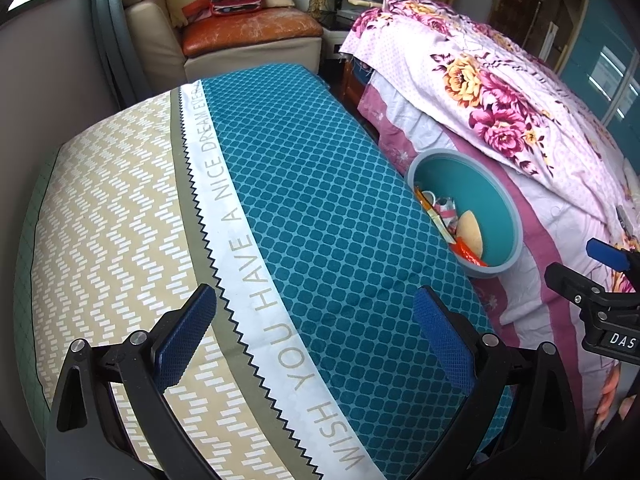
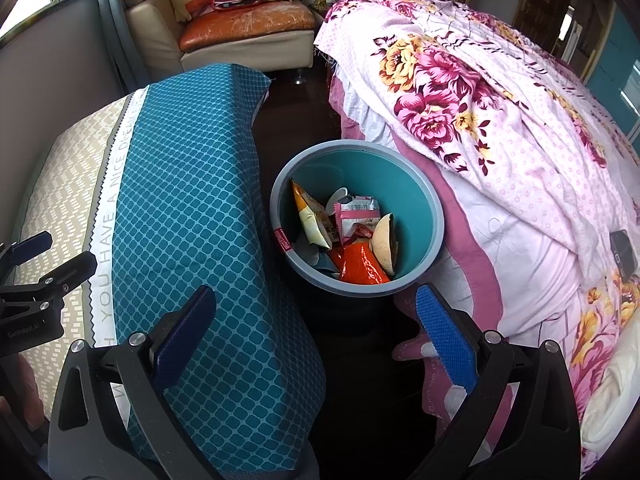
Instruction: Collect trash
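A teal bin with a grey rim (image 2: 434, 208) stands on the dark floor between two beds. Inside lie an orange wrapper (image 2: 362, 266), a yellow snack bag (image 2: 310, 220), a pink packet (image 2: 354, 214) and a tan rounded piece (image 2: 382, 242). My right gripper (image 2: 316, 340) hovers open above the bin's near side, nothing between its blue pads (image 2: 446, 338). My left gripper (image 1: 314, 340) is open over the teal-and-beige bedcover (image 1: 320, 220), empty. The bin (image 1: 500, 208) shows at the right in the left wrist view, and the right gripper (image 1: 600, 276) shows at the edge.
A bed with a floral pink quilt (image 2: 480, 100) lies right of the bin. The teal patterned bedcover (image 2: 192, 208) drapes down on its left. A beige sofa with an orange cushion (image 2: 244, 20) stands at the back. A dark small object (image 2: 624, 254) rests on the pink bed.
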